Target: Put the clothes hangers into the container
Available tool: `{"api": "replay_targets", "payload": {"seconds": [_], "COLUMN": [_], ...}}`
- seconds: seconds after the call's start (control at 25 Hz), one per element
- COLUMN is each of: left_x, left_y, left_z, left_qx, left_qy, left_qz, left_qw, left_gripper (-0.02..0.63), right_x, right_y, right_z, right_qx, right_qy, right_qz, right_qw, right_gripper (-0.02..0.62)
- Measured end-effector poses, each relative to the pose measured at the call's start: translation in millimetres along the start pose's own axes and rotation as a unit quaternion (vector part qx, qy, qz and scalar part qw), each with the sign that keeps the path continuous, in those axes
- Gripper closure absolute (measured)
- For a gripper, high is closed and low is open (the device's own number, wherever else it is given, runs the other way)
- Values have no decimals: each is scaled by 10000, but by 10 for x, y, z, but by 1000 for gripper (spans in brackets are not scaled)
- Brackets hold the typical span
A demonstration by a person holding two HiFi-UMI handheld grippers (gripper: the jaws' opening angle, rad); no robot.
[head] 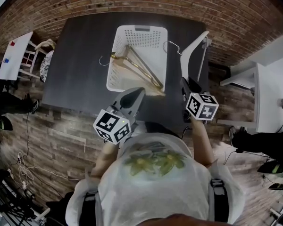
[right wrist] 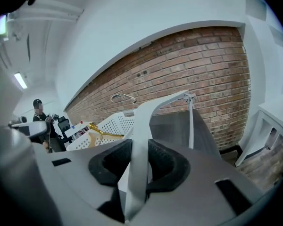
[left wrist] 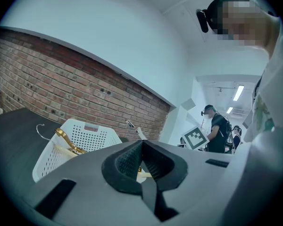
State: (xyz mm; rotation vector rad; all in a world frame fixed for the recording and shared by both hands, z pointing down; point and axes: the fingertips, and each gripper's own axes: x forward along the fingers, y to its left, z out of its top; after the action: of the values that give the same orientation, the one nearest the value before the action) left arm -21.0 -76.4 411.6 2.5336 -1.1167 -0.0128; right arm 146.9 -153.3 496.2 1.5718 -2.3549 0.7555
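Note:
A white perforated basket (head: 117, 51) stands on the dark table (head: 80, 65), holding a gold hanger (head: 137, 66) whose wire hook (head: 103, 60) hangs over the left rim. My right gripper (head: 185, 86) is shut on one arm of a white hanger (head: 194, 53), lifted to the right of the basket with its hook (head: 172, 46) toward the rim. In the right gripper view the pads clamp that white arm (right wrist: 151, 112). My left gripper (head: 137, 94) hovers at the basket's near end, jaws shut and empty (left wrist: 141, 147). The basket (left wrist: 87, 135) and gold hanger (left wrist: 66, 140) lie ahead of it.
A white desk (head: 269, 98) stands to the right of the table. White chairs (head: 37, 51) and a white board (head: 14, 55) are at the left. A brick wall runs behind the table. A person with another marker cube (left wrist: 195, 138) stands in the background.

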Motion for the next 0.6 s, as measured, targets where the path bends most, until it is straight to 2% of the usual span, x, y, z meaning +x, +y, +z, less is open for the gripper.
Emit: {"api": "replay_targets", "payload": {"seconds": [0.6], "left_x": [-231], "left_y": [-77], "left_z": [-33], "left_qx": [18], "left_qy": [-88], "left_qz": [203], "left_qw": [9998], "left_gripper": [578], "right_x": [-319], "right_y": [572], "right_z": [252], "right_qx": [-217], "right_qy": [-276], "right_qz": [759], "right_qw": [9965], "right_gripper": [468]}}
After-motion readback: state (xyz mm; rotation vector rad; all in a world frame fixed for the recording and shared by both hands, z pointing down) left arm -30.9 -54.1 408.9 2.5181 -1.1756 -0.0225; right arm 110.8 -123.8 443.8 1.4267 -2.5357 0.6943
